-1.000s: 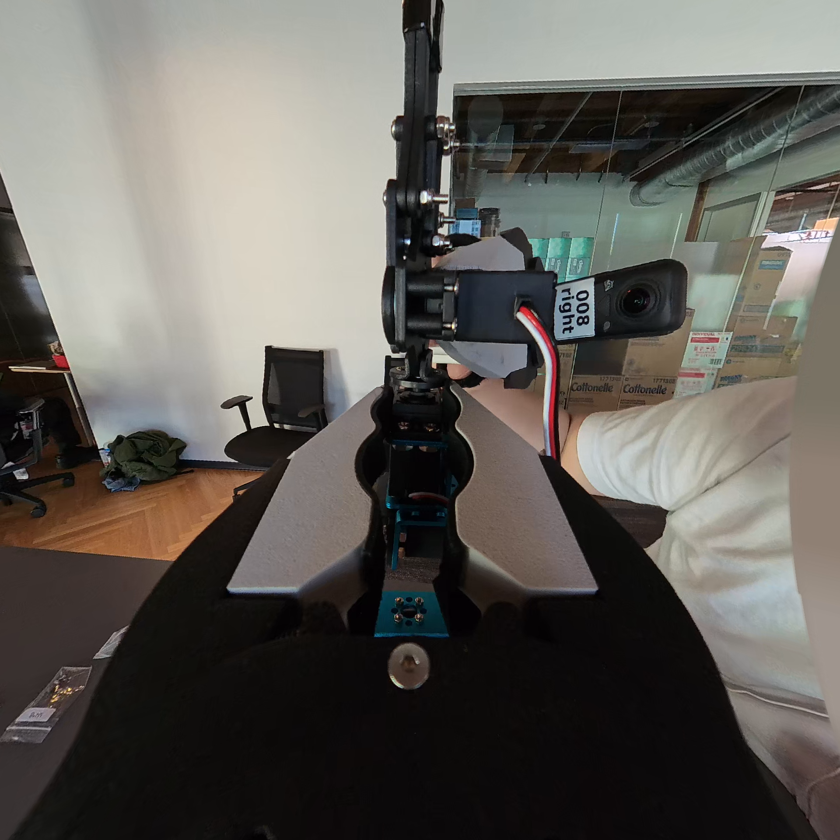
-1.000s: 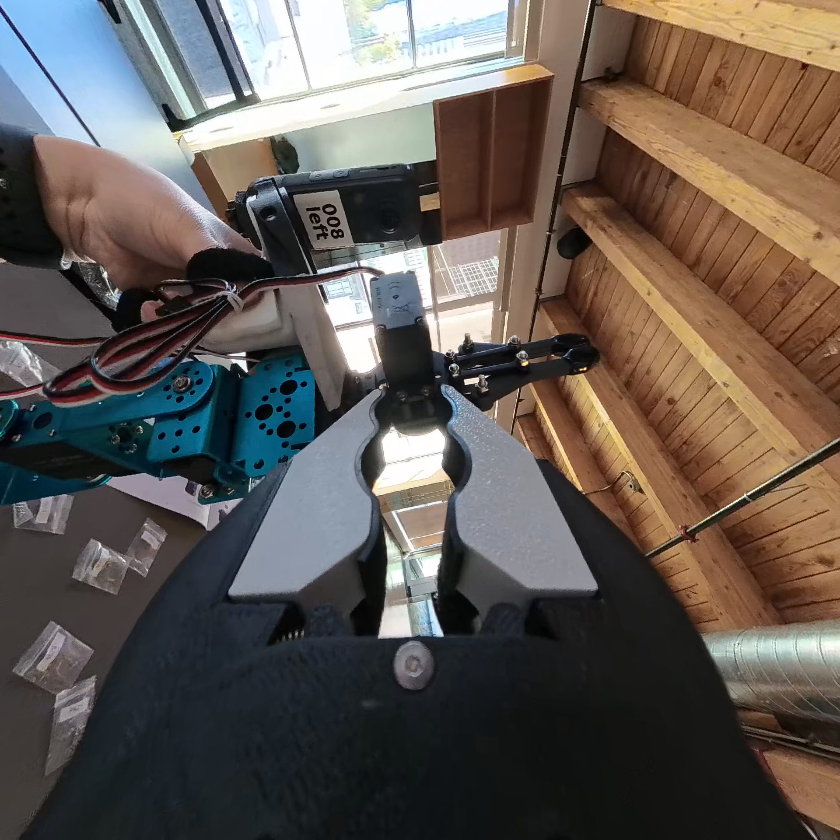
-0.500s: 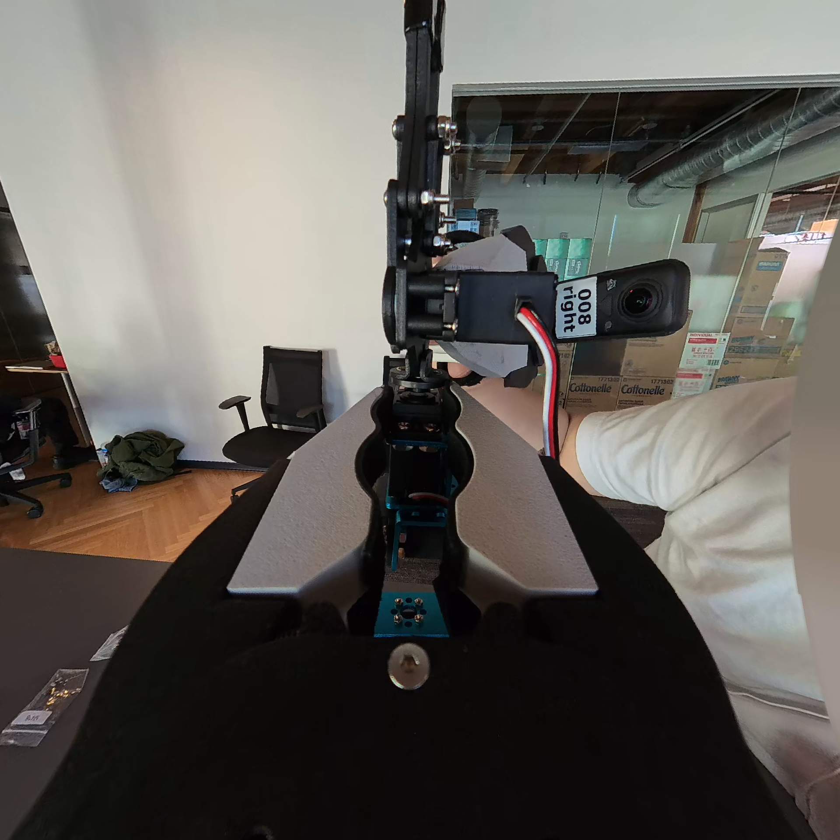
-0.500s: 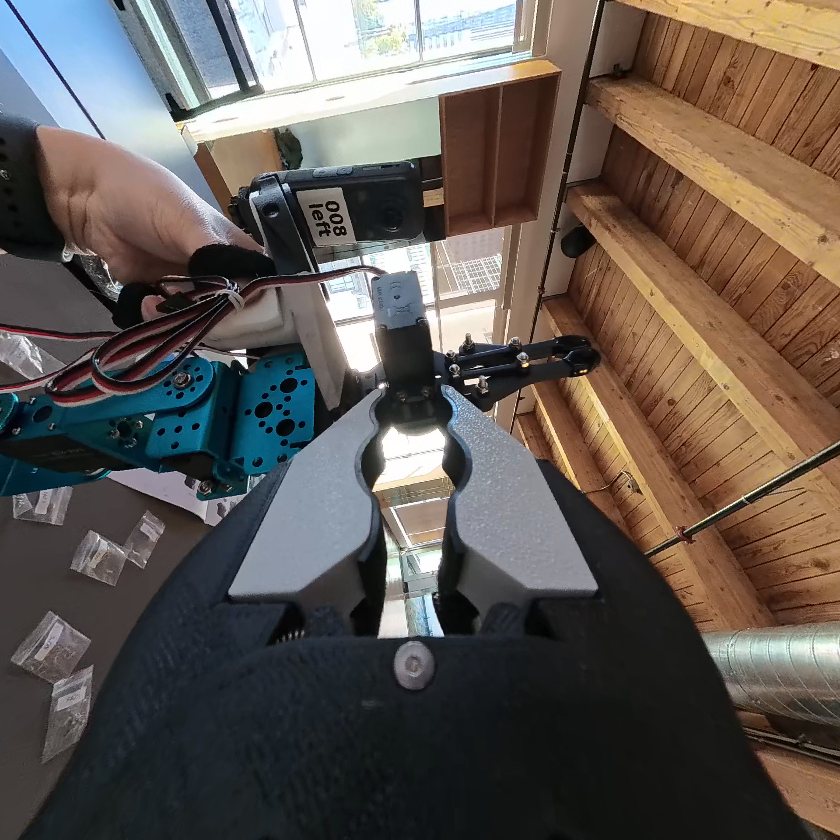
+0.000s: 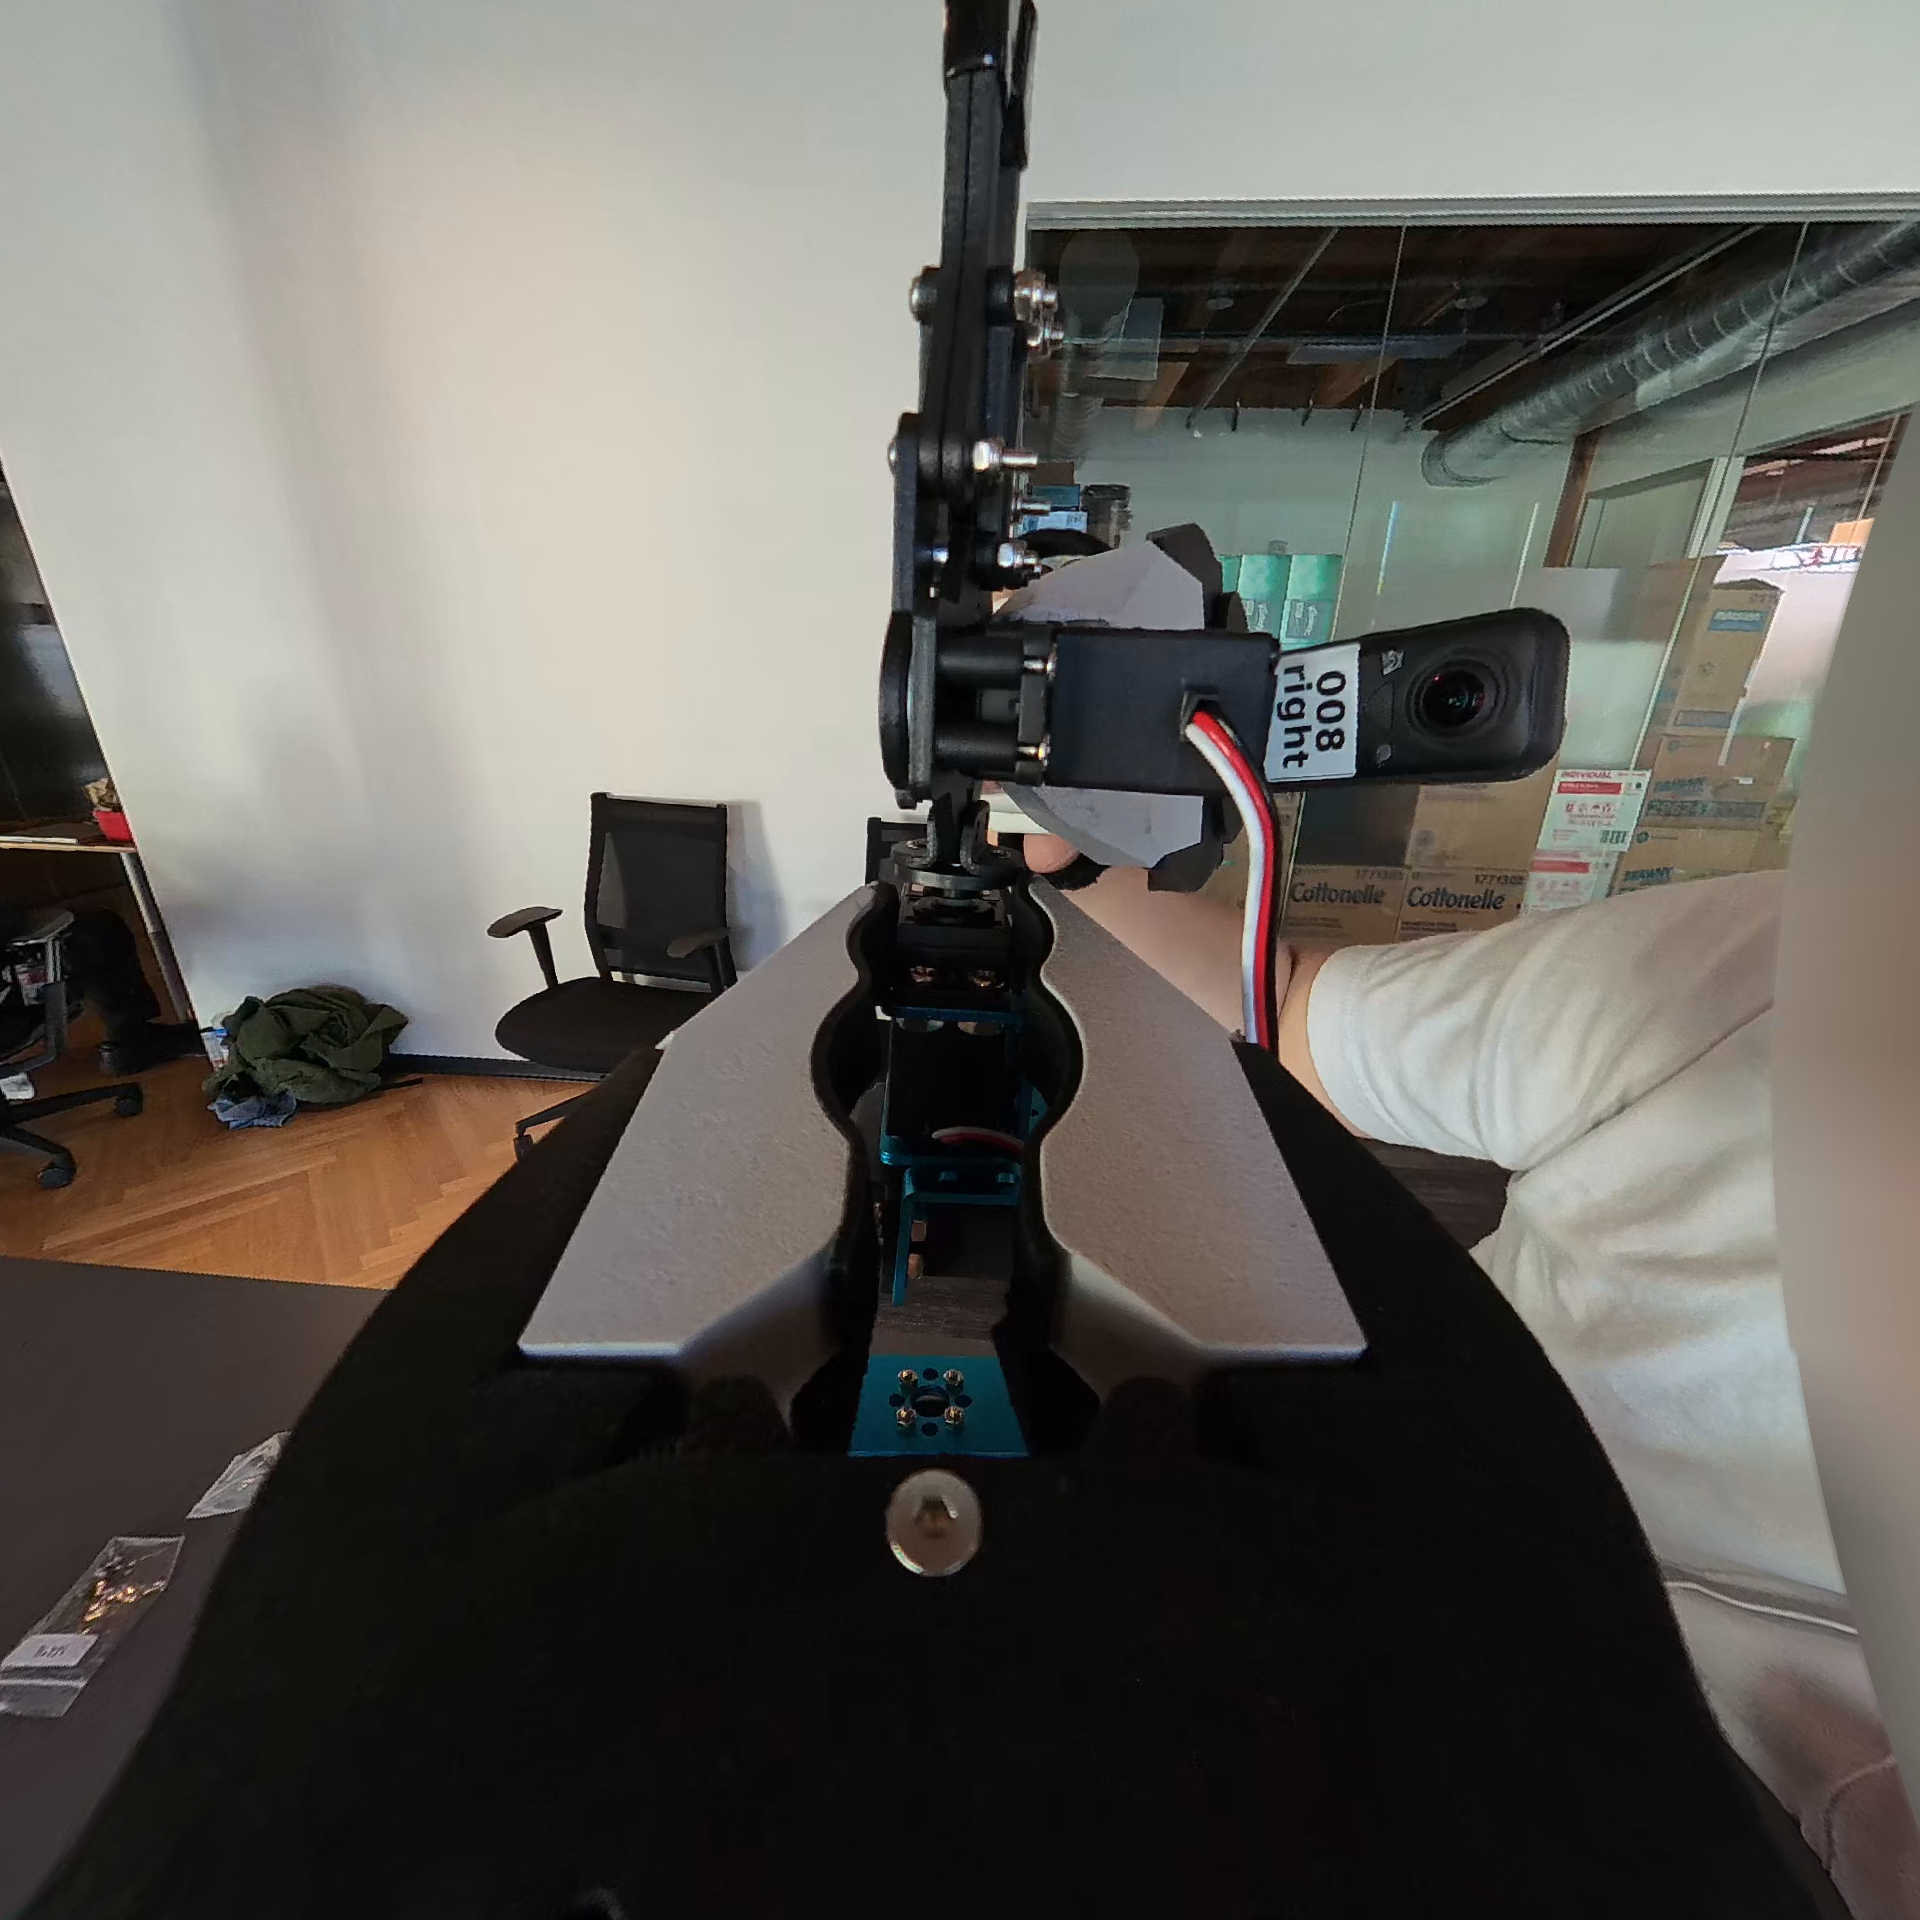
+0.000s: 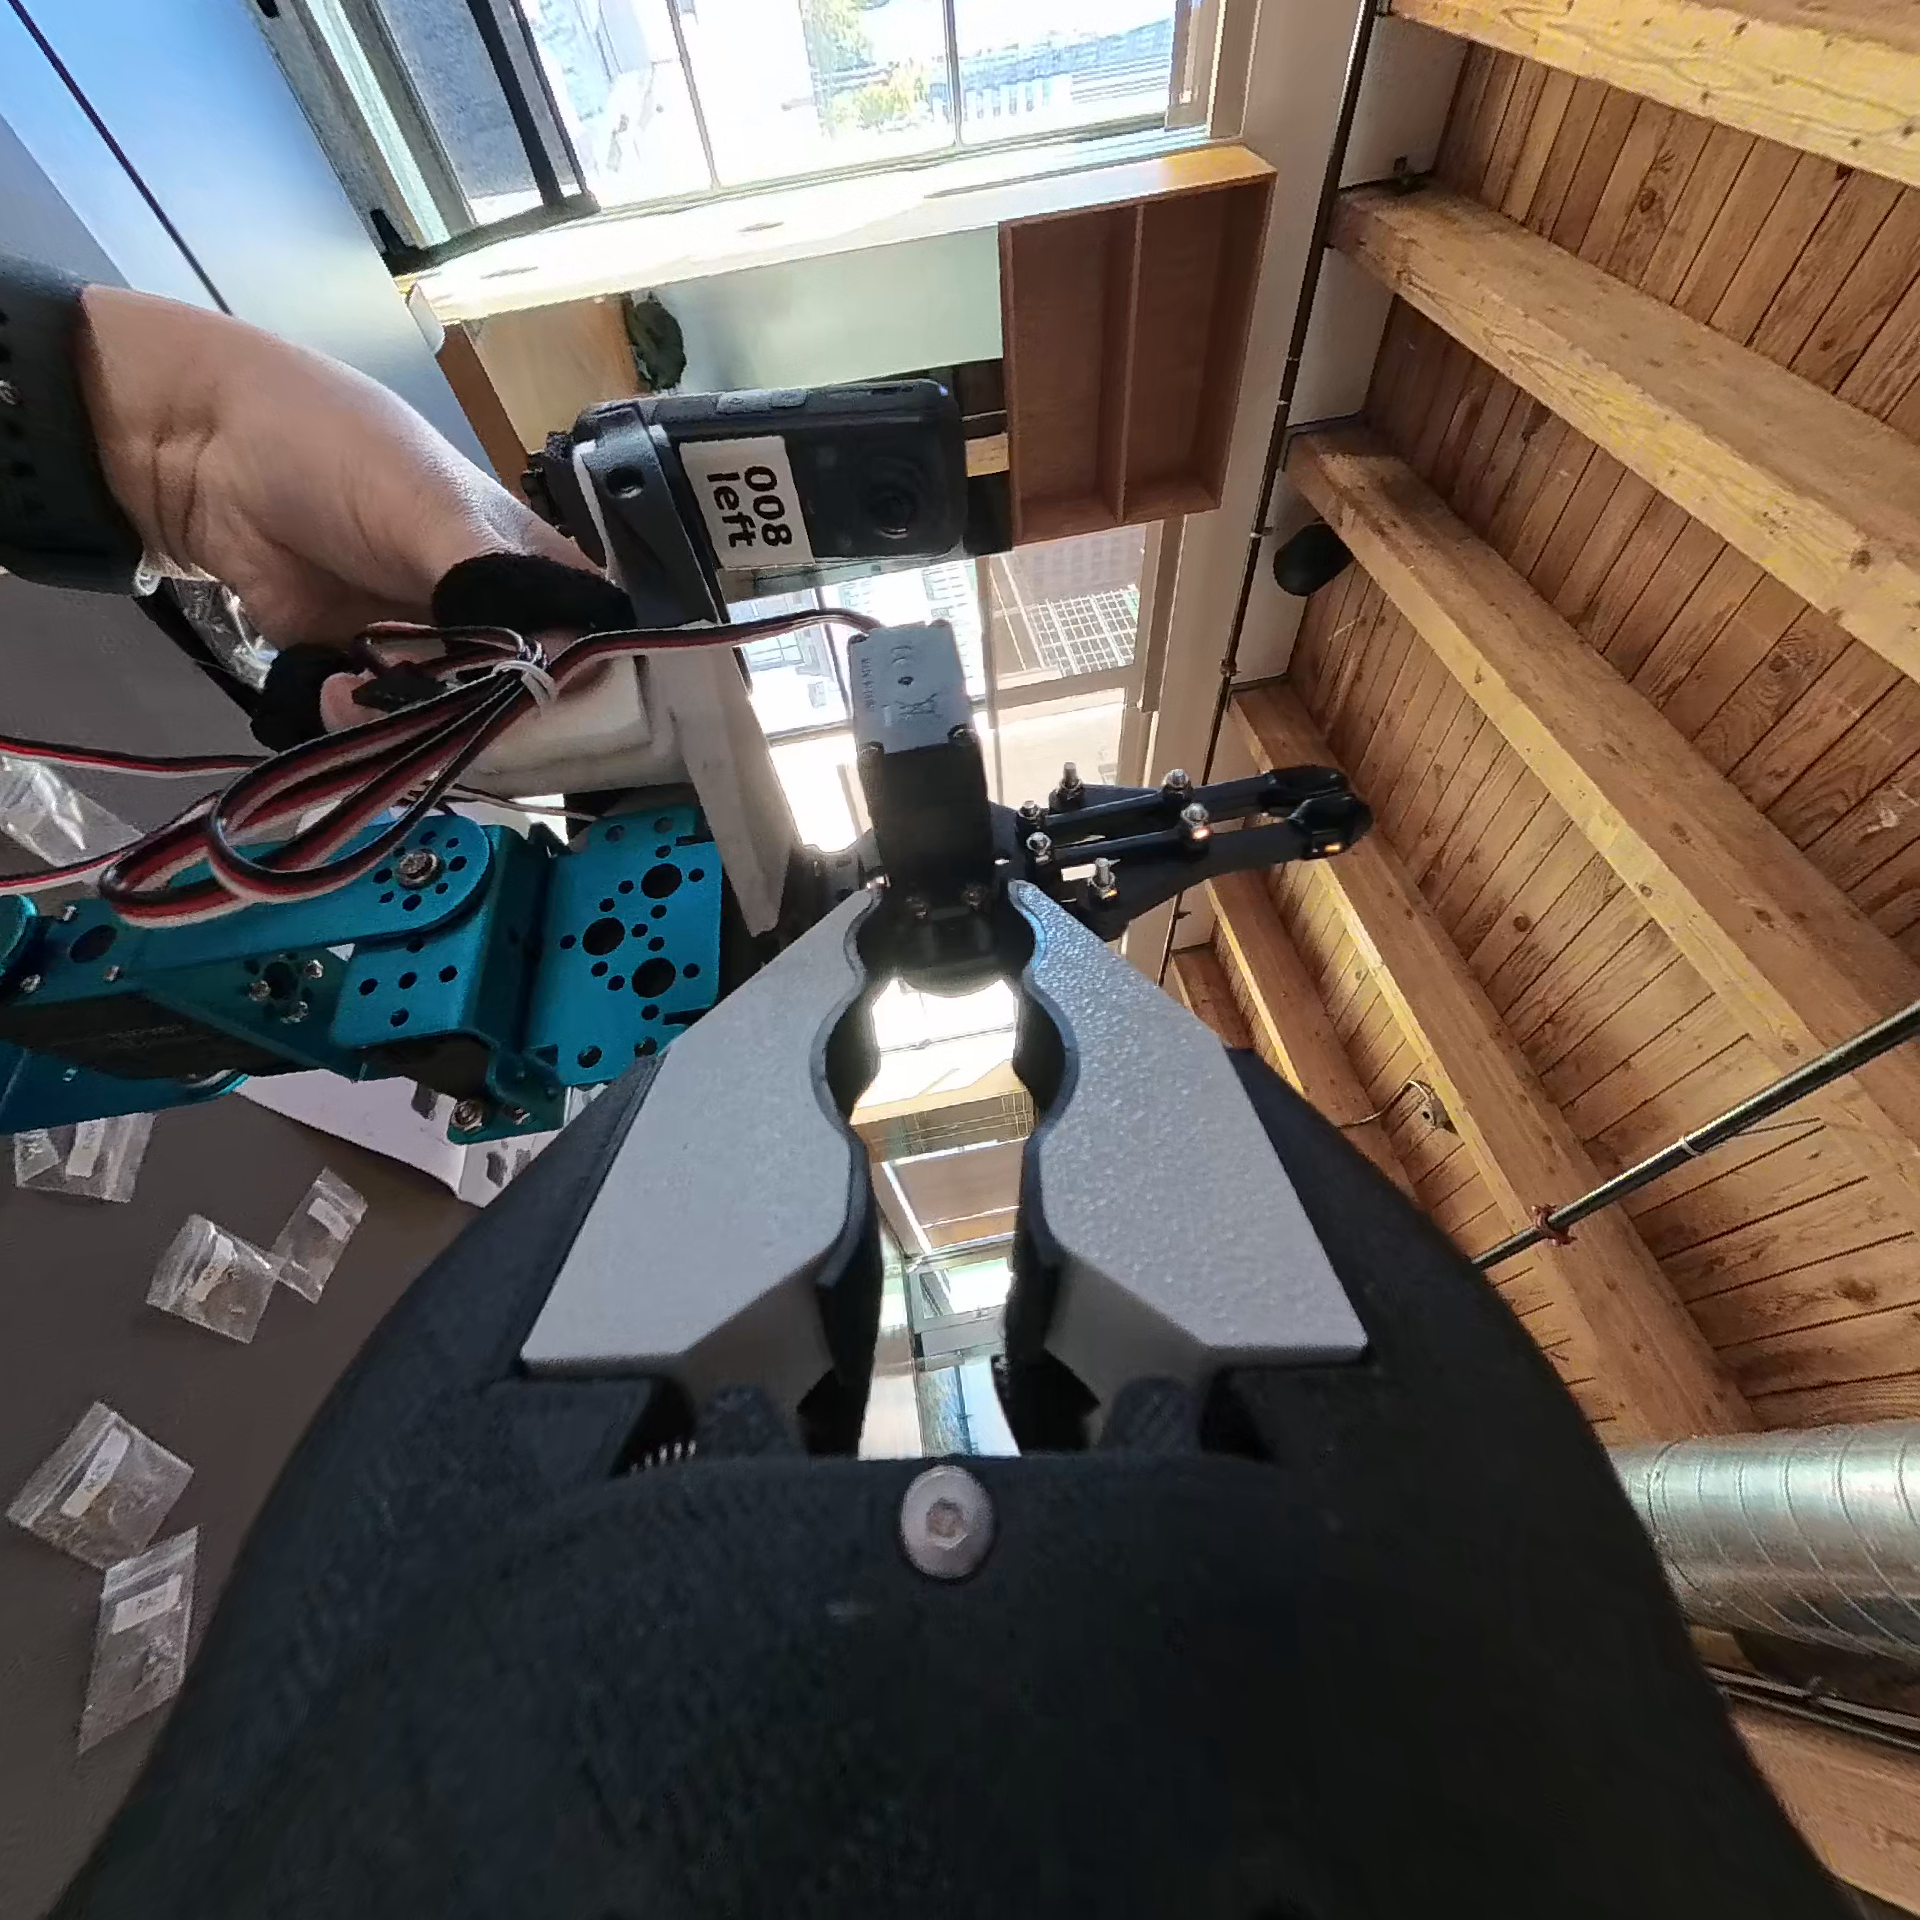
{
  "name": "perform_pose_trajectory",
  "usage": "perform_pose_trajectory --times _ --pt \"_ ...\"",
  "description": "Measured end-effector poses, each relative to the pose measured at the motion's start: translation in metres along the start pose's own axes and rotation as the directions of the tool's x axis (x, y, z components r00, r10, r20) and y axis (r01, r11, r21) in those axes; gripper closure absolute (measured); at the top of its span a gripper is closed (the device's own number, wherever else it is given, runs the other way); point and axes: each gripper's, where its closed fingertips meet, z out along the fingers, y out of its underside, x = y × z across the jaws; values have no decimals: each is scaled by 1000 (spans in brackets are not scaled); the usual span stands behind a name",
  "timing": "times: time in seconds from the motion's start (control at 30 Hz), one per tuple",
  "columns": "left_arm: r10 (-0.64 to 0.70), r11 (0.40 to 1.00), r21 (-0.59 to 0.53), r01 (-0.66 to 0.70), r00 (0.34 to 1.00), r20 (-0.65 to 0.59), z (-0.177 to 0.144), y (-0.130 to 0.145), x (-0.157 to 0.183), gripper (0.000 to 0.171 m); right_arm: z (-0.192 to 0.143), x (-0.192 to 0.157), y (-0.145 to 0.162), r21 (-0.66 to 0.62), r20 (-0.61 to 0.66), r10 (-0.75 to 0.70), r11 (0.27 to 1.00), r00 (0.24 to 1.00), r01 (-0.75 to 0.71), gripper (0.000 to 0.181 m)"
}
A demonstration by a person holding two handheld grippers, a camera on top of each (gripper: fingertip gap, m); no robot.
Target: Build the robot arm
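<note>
A small robot arm of blue perforated brackets (image 6: pixel 416 956) and black servos is held up between both grippers. My left gripper (image 5: pixel 951 904) is shut on its blue bracket and black servo section (image 5: pixel 945 1049). The arm's black claw (image 5: pixel 966 416) rises above the fingers. My right gripper (image 6: pixel 940 914) is shut on the black claw servo (image 6: pixel 914 748). The black claw (image 6: pixel 1195 821) points right, jaws together. Red, white and black servo wires (image 6: pixel 312 769) loop to the left. The left gripper's camera (image 6: pixel 831 488) shows in the right wrist view, held by a hand (image 6: pixel 291 468).
A dark table (image 5: pixel 156 1371) carries several small clear bags of parts (image 6: pixel 208 1257), also seen in the left wrist view (image 5: pixel 94 1621). A white sleeve (image 5: pixel 1558 1091) fills the right side. A black office chair (image 5: pixel 623 935), wood floor and glass wall lie behind. Both grippers' tips are close together, under 4 cm apart.
Both grippers keep their hold on the small robot arm. Only a slight wobble of the views shows.
</note>
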Motion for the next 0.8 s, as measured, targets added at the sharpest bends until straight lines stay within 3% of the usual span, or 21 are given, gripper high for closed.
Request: perform_pose_trajectory --times 0.33,0.53,0.7,0.8 --pt "-18 999 43 20 999 -44 -9 -6 6 141 -5 4 0 19 -45 27 999 999 -26 154" --pt "-17 1000 19 17 1000 13 -18 -3 3 129 -11 6 -3 35 -48 45 998 998 -43 150" --pt "-27 991 130 16 996 81 -53 -22 -1 129 -26 12 -8 68 -60 92 994 994 -88 147" --pt "-57 965 262 10 984 170 -89 -44 -5 129 -50 13 -2 75 -75 217 975 973 -211 147"
